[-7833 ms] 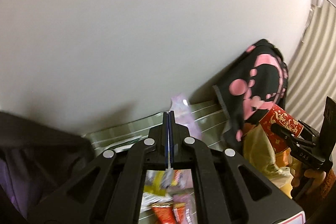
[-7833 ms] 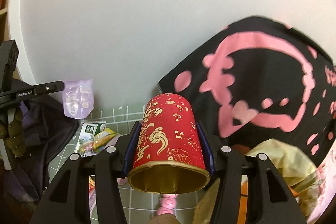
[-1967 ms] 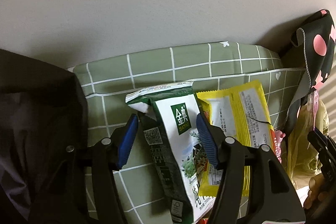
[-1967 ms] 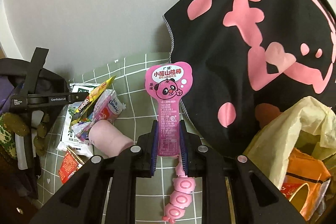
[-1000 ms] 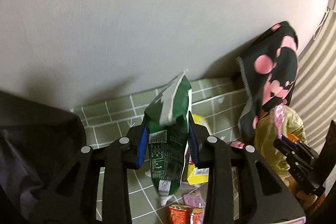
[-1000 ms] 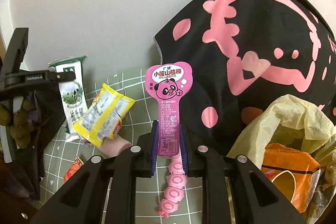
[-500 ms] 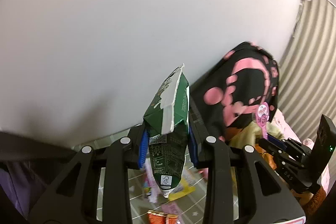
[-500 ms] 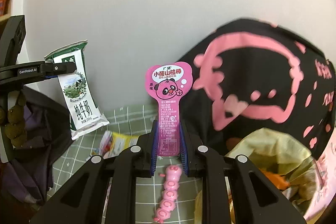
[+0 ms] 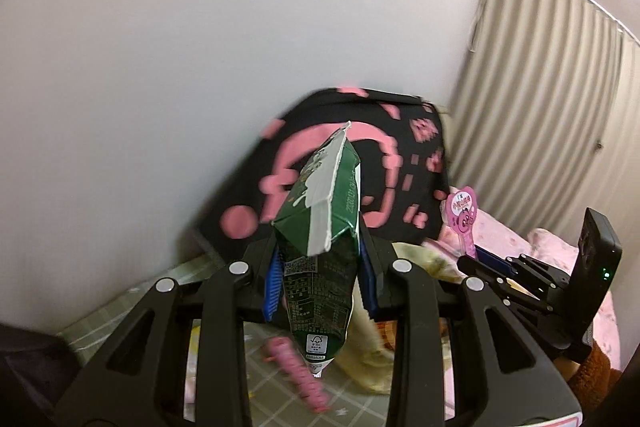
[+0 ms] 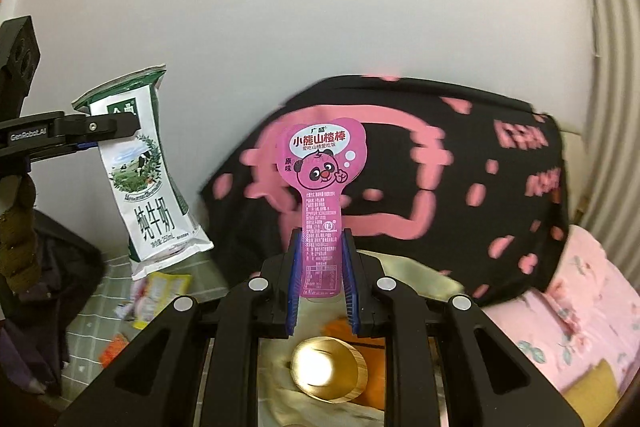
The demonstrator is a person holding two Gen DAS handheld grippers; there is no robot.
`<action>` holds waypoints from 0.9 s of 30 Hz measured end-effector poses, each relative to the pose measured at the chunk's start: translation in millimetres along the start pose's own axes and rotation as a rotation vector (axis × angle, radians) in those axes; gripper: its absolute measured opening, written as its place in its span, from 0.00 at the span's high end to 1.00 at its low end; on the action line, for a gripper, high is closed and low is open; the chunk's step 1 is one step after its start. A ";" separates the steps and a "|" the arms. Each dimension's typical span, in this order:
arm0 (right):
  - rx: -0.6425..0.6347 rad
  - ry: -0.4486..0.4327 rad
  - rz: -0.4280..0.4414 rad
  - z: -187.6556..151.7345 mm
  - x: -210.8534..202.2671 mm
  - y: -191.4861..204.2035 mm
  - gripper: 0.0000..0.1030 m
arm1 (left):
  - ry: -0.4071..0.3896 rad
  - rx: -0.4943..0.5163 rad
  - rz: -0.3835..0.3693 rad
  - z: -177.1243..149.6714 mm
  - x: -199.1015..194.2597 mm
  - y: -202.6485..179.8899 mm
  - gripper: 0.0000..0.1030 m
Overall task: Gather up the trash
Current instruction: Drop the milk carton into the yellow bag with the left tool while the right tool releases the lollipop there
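The left gripper [image 9: 320, 277] is clamped on a green and white milk pouch [image 9: 322, 227], its blue pads pressing the pouch from both sides. The pouch stands upright between the fingers, lifted clear of the green checked cloth [image 9: 132, 301] below. From the right wrist view the same pouch [image 10: 144, 171] hangs from the left gripper [image 10: 100, 131] at the left, above a yellow wrapper [image 10: 160, 291] lying on the cloth.

The right gripper [image 10: 320, 281] is closed on a pink snack wrapper [image 10: 322, 187] with a cartoon bear face, held by its narrow stem so the wide top stands up. Under this gripper lies a yellowish plastic bag [image 10: 408, 275] with a gold-lined cup [image 10: 328, 373] and something orange inside, though that part is blurred and hard to read.

Behind both items a black bag with pink shapes [image 10: 460, 195] leans against the pale wall [image 9: 200, 27]. A pink floral fabric [image 10: 580, 307] lies to the right, and a ribbed curtain [image 9: 540, 107] hangs beyond it.
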State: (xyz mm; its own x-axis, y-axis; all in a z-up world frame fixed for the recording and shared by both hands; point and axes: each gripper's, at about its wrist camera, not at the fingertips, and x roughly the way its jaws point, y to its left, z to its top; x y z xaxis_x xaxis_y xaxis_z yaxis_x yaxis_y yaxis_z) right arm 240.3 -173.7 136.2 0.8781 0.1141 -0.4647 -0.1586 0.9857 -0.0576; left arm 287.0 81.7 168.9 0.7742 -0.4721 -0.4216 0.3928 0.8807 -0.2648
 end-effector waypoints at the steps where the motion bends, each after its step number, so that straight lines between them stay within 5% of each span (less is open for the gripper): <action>1: 0.008 0.001 -0.019 -1.0 -2.4 -8.3 0.82 | 0.005 0.002 -0.022 0.4 5.6 -5.5 0.71; 17: 0.132 0.064 -0.229 -39.0 -20.5 -98.9 0.82 | 0.175 -0.024 -0.328 -28.5 125.6 -76.0 0.71; 27: 0.148 0.113 -0.247 -54.6 -14.4 -125.1 0.82 | 0.382 0.044 -0.277 -93.2 223.0 -108.7 0.71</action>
State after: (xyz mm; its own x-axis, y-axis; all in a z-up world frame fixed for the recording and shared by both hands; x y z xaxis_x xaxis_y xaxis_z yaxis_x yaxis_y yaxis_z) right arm 222.8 -305.4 101.9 0.8246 -0.1378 -0.5487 0.1286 0.9901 -0.0554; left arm 370.6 -122.9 22.9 0.4025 -0.6633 -0.6309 0.5857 0.7163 -0.3793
